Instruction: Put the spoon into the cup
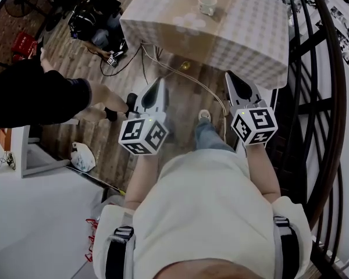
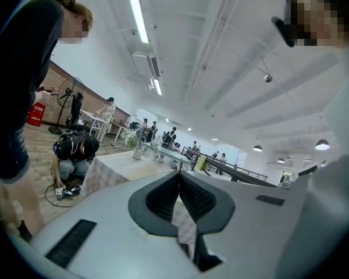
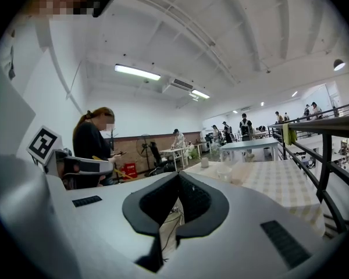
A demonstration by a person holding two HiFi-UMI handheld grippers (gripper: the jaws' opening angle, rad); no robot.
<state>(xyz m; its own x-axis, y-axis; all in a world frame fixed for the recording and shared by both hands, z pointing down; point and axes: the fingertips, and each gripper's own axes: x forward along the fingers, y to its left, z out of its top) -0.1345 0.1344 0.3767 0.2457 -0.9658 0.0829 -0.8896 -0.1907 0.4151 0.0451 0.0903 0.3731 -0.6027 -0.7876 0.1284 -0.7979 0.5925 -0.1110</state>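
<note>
A white cup [image 1: 207, 3] stands on a table with a checked cloth [image 1: 250, 39] at the top of the head view, well ahead of both grippers. I cannot make out a spoon. My left gripper [image 1: 161, 82] and right gripper [image 1: 228, 75] are held side by side over the wooden floor, short of the table's near edge. Both point level toward the table, shut and holding nothing. In the right gripper view the cup [image 3: 224, 171] sits on the cloth just right of the shut jaws [image 3: 178, 175]. The left gripper view shows its jaws [image 2: 179, 174] shut, the table [image 2: 113, 168] beyond them.
A person in black [image 1: 35, 92] stands close at the left. Another person crouches by a black bag [image 1: 96, 16] left of the table. Cables [image 1: 163, 65] trail over the floor under the table's near edge. A black railing [image 1: 317, 97] runs along the right.
</note>
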